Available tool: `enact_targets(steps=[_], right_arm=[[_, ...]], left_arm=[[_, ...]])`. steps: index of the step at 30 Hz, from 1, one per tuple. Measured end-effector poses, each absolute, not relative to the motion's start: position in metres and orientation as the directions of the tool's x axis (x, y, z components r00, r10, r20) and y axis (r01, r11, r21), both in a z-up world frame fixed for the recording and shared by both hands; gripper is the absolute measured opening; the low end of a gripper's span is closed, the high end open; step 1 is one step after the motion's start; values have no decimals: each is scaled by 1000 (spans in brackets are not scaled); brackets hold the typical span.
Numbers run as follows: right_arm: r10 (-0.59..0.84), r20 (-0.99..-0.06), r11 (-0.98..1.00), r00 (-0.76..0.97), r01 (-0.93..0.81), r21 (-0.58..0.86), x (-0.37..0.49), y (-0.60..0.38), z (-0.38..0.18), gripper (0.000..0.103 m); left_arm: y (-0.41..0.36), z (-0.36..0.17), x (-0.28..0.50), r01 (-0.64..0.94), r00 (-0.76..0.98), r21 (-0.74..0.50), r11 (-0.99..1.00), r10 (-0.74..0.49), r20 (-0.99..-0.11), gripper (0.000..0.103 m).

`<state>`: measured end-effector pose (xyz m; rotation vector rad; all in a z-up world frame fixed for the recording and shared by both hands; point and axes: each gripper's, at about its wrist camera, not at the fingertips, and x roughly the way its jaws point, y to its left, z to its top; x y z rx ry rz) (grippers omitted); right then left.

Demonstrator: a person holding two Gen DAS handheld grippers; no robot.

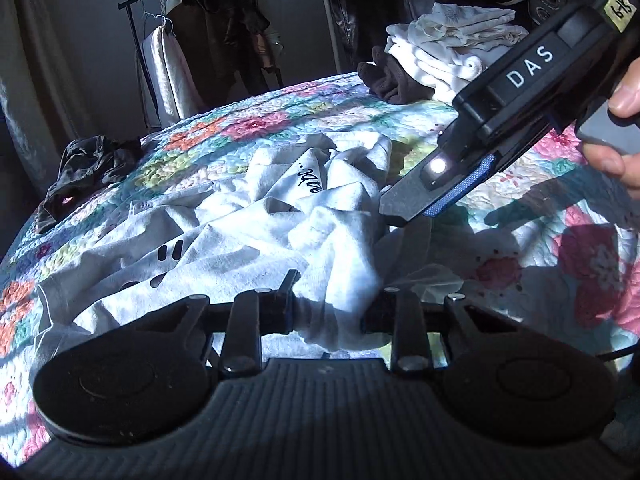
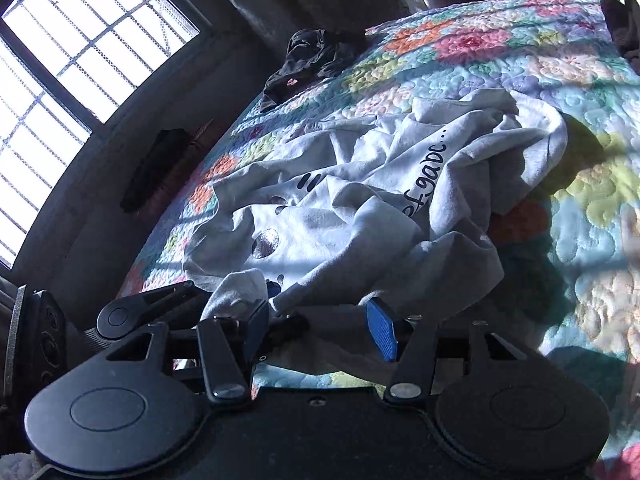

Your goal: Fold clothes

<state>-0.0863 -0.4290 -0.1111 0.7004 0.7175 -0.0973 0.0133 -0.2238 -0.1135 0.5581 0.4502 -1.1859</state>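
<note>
left wrist view: white t-shirt [image 1: 224, 236] lies crumpled in the middle of the bed, on a floral quilt [image 1: 256, 116], black print & script lettering partly showing among the folds. left gripper [image 1: 328, 312] is at the near edge of the shirt w/ a bunch of white fabric sitting between its fingers; fingers look closed in on that fabric, so grasping the shirt hem. right gripper [image 1: 404, 208] comes in from upper right, black body marked "das", small light lit on it, blue pad visible on one finger; its tip is down at the shirt's right-hand folds, touching or just above, can't tell which from here. person's fingers wrap its handle at far right.

right wrist view: right gripper [image 2: 324, 320] has shirt [image 2: 360, 208] cloth draped over & between its fingers; blue pad [image 2: 382, 328] on the right one is exposed, left one mostly covered by fabric. gap between them is clear, so it reads as released, not pinching. left gripper [image 2: 168, 304] sits just beside it on the left.

elsewhere: dark garment [image 1: 88, 168] near the far left edge of the bed, stack of folded white clothes [image 1: 448, 48] at the far side w/ a dark brown item [image 1: 388, 80] beside it. clothes rack [image 1: 160, 40] behind. barred window [image 2: 68, 72] bright at left.
</note>
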Motion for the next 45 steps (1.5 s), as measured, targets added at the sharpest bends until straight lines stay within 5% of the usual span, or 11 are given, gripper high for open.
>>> enact_targets(steps=[9, 18, 24, 32, 35, 45], right_arm=[[-43, -684, 615, 728, 559, 556, -103, -473, -134, 60], [-43, -675, 604, 736, 558, 570, -82, -474, -150, 61], [-272, -645, 548, 714, 666, 506, -71, -499, -159, 62], [-204, -646, 586, 735, 620, 521, -35, -518, -187, 62], [-184, -648, 663, 739, 580, 473, -20, -516, -188, 6], [-493, -639, 827, 590, 547, -132, -42, -546, -115, 5]], left_arm=[[-195, -118, 81, 858, 442, 108, 503, -613, -655, 28], [-174, -126, 116, 797, 441, 6, 604, -575, -689, 28], [-176, -127, 115, 794, 440, 5, 608, -568, -696, 28], [-186, -128, 101, 824, 442, 55, 563, -579, -685, 28], [-180, -125, 102, 826, 431, 24, 563, -604, -671, 28], [-174, -107, 102, 811, 143, -392, 435, -796, -588, 28]])
